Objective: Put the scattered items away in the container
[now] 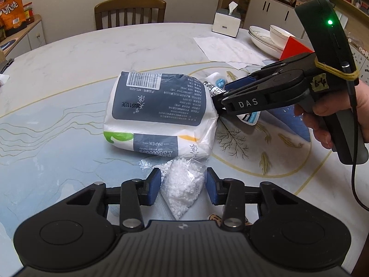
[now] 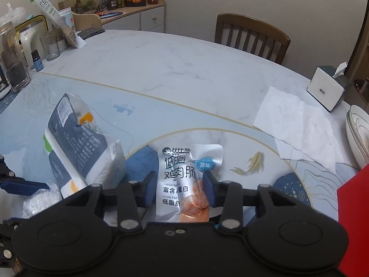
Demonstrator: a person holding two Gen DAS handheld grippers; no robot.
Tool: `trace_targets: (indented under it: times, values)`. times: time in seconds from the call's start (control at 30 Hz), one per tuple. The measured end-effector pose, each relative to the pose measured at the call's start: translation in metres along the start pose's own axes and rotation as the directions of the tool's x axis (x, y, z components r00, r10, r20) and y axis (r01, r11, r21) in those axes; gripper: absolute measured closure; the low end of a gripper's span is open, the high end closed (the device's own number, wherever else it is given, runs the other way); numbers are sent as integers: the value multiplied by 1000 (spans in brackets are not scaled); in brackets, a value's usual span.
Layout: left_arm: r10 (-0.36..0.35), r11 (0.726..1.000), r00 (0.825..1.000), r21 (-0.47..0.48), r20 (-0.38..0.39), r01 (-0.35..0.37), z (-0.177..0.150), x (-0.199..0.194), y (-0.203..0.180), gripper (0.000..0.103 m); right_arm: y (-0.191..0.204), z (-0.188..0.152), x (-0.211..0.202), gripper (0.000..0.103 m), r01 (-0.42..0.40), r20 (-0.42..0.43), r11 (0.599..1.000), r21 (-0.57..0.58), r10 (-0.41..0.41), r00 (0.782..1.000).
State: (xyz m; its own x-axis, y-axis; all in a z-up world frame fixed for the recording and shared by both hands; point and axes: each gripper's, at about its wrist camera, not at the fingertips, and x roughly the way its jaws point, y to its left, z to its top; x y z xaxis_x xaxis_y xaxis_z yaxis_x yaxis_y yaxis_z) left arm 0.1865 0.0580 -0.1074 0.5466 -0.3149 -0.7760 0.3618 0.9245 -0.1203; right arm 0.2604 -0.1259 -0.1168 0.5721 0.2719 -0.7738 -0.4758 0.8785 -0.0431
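A clear bag of white beads (image 1: 184, 191) lies on the table between the blue pads of my left gripper (image 1: 183, 184), which touch its two sides. Just beyond it lies a large white and dark tissue pack (image 1: 156, 110). My right gripper (image 2: 180, 184) is shut on a silver sausage packet (image 2: 175, 175) that rests on the table, its right pad pressing into the bulging sausage. From the left wrist view, the right gripper (image 1: 218, 105) reaches in from the right beside the tissue pack. A red container (image 1: 295, 48) shows at the right, partly hidden.
Stacked plates with a bowl (image 1: 265, 39), a tissue box (image 1: 227, 23) and a flat sheet of paper (image 1: 230, 50) occupy the far right of the table. Glasses and jars (image 2: 13, 64) crowd the left edge. A wooden chair (image 2: 251, 37) stands behind the table.
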Motion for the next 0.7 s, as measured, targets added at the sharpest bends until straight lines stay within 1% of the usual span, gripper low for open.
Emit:
trace_targets:
  times: [0.33, 0.5, 0.67, 0.7]
  values:
    - [0, 1000, 1000, -4, 2, 0, 0, 1, -1, 65, -10, -12, -19, 66, -23, 7, 998, 57, 23, 1000]
    - [-1, 1000, 1000, -8, 7, 1, 1, -1, -2, 69, -14, -25, -35, 66, -34, 7, 996, 88, 33, 999]
    - [-8, 1000, 1000, -4, 11, 8, 3, -3, -4, 71, -17, -36, -53, 66, -40, 13, 991, 126, 38, 999]
    - [-11, 1000, 1000, -2, 14, 11, 3, -5, -6, 71, -18, -38, -57, 68, -41, 16, 990, 134, 39, 999]
